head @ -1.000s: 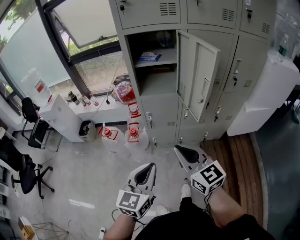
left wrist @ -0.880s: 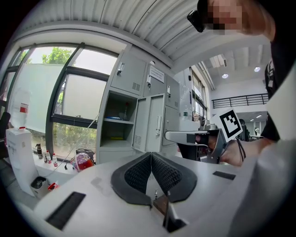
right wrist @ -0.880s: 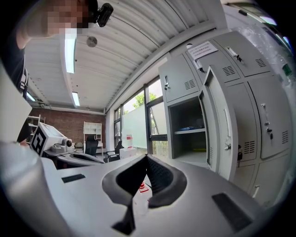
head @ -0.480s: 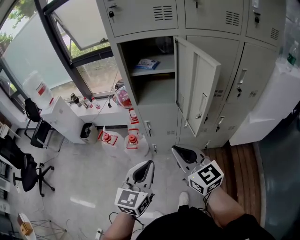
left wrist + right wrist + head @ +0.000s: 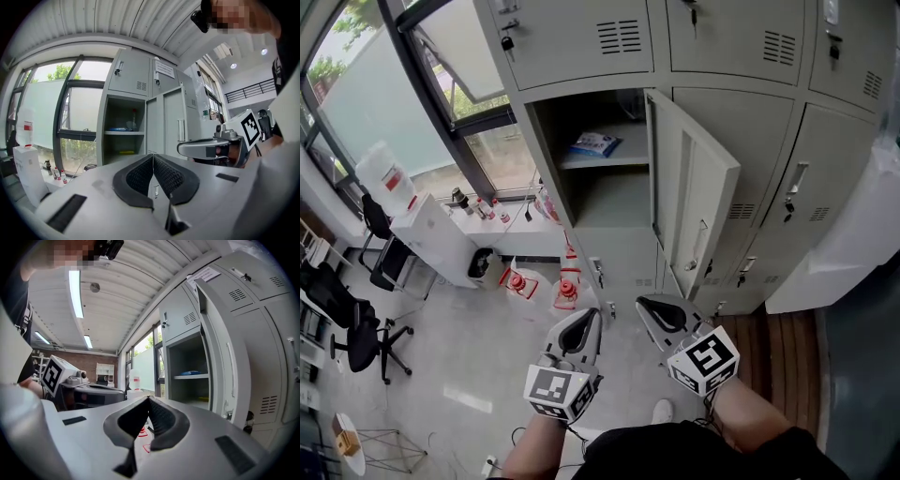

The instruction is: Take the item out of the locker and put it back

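The grey locker (image 5: 581,202) stands with its door (image 5: 694,197) swung out to the right. A flat blue item (image 5: 595,143) lies on its upper shelf, also seen as the blue item (image 5: 117,129) and the blue item (image 5: 190,373). Something yellow (image 5: 125,152) lies on the lower level. My left gripper (image 5: 594,313) and right gripper (image 5: 641,303) hang side by side low in front of the locker, well short of it. Both are shut with nothing between the pads. In the gripper views the left gripper (image 5: 153,156) and right gripper (image 5: 148,399) point at the open compartment.
Two water jugs with red caps (image 5: 517,281) (image 5: 566,287) stand on the floor left of the locker's foot. A white dispenser (image 5: 431,230) stands under the window, and office chairs (image 5: 356,333) are at far left. A white cabinet (image 5: 853,253) and wooden flooring (image 5: 778,337) are to the right.
The view has tilted up and shifted right, so the locker sits more centrally. Both grippers have drifted slightly left and stayed shut and empty.
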Demonstrator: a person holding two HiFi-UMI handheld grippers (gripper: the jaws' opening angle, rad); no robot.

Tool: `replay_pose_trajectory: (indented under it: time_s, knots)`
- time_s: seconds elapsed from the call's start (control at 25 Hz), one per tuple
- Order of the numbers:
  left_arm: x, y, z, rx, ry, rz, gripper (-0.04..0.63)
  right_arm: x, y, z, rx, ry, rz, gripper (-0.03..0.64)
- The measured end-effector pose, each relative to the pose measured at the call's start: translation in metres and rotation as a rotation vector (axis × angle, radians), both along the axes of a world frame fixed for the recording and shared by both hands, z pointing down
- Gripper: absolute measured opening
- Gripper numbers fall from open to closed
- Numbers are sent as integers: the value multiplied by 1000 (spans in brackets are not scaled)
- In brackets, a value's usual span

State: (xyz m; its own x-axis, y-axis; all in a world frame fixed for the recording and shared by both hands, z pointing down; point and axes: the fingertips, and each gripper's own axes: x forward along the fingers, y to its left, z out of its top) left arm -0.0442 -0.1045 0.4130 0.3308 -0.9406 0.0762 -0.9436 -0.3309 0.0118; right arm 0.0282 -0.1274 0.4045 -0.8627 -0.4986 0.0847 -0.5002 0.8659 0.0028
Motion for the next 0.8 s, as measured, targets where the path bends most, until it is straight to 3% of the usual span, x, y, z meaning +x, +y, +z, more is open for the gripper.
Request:
replay_pose_trajectory:
  time_s: [0.32,0.48,0.8]
  knots:
    - [-4,-41,-34,69,-66,-44,18,5,-17,-5,3,-12,-12,52]
    - [-11,-63,-46,108,-152,-40,18,-1,-25,-8,7,-12,-4,51]
    - [-40,-133,-61,128,-252,16,20,-26,-58,-8,18,-9,61,52]
